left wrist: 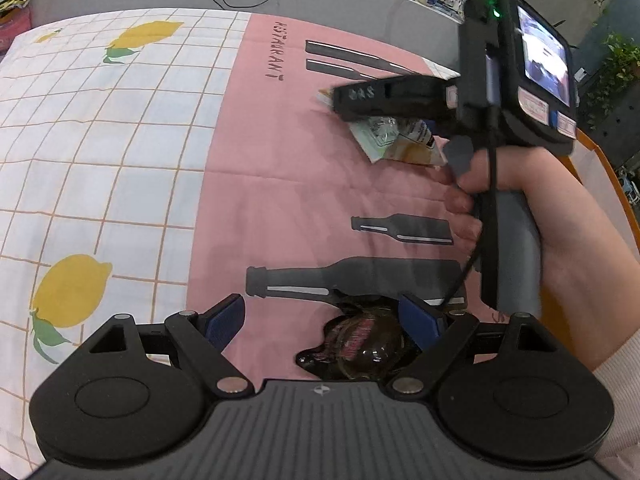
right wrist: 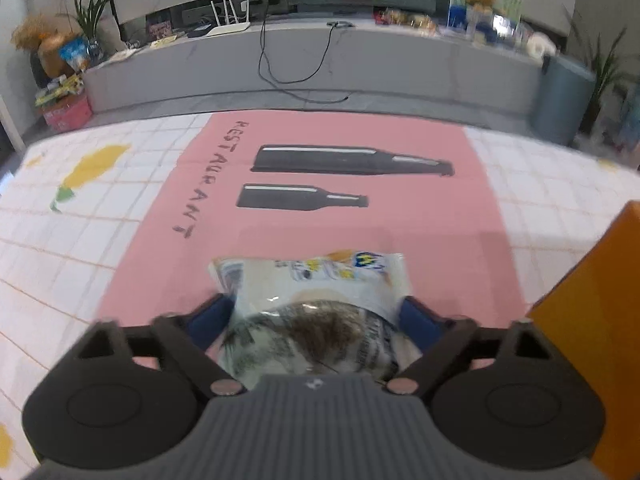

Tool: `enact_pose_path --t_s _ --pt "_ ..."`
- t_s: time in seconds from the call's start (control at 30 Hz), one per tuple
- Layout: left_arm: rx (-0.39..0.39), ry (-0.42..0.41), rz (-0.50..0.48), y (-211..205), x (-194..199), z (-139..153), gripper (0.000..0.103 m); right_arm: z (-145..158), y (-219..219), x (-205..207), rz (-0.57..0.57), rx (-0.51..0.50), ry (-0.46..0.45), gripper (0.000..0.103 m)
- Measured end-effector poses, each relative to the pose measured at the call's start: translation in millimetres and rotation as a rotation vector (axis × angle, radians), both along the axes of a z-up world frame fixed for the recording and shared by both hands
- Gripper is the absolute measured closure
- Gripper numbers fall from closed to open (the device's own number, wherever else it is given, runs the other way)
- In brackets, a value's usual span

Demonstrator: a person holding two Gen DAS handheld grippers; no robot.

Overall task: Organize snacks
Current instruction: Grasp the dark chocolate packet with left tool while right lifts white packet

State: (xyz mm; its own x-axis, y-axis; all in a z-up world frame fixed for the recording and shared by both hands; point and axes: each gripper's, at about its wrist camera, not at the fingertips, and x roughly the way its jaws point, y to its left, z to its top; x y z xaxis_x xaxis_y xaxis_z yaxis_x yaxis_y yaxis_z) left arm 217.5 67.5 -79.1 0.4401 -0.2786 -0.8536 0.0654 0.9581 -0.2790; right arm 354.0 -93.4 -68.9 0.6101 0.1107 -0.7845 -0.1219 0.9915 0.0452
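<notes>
In the left wrist view my left gripper (left wrist: 322, 318) is open and low over the pink mat (left wrist: 280, 184). A dark snack in clear wrap (left wrist: 360, 346) lies between its pads, close to the right pad and far from the left one. Further off, a hand holds my right gripper (left wrist: 344, 108) over a white and yellow snack packet (left wrist: 400, 144). In the right wrist view that snack packet (right wrist: 320, 292) lies between the wide-set pads of the right gripper (right wrist: 316, 312). Both blue pads sit right beside its edges; no squeeze shows.
The pink mat (right wrist: 420, 216) with printed bottles lies on a white checked lemon cloth (left wrist: 100, 140). An orange box wall (right wrist: 592, 320) rises just right of the right gripper. Beyond the table are a grey bench (right wrist: 360, 64) with a trailing cable, plants and more packets.
</notes>
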Motion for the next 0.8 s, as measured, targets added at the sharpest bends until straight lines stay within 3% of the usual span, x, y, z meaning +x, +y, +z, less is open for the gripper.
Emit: enact_pose_path --t_s 0.2,0.57,0.8 --pt "0.003 -0.025 -0.001 0.8 -6.2 5.9 0.002 18.1 -4.1 -20.2 0.020 -0.029 -0.021 0.059" --pt "-0.017 -0.082 -0.014 4.4 -18.2 21.2 0.002 118.3 -37.5 -93.0 0.029 0.149 -0.245 0.059" --pt "-0.044 -0.172 -0.095 1.6 -31.7 35.7 0.002 152.4 -78.1 -173.0 0.001 0.273 -0.287 0.059"
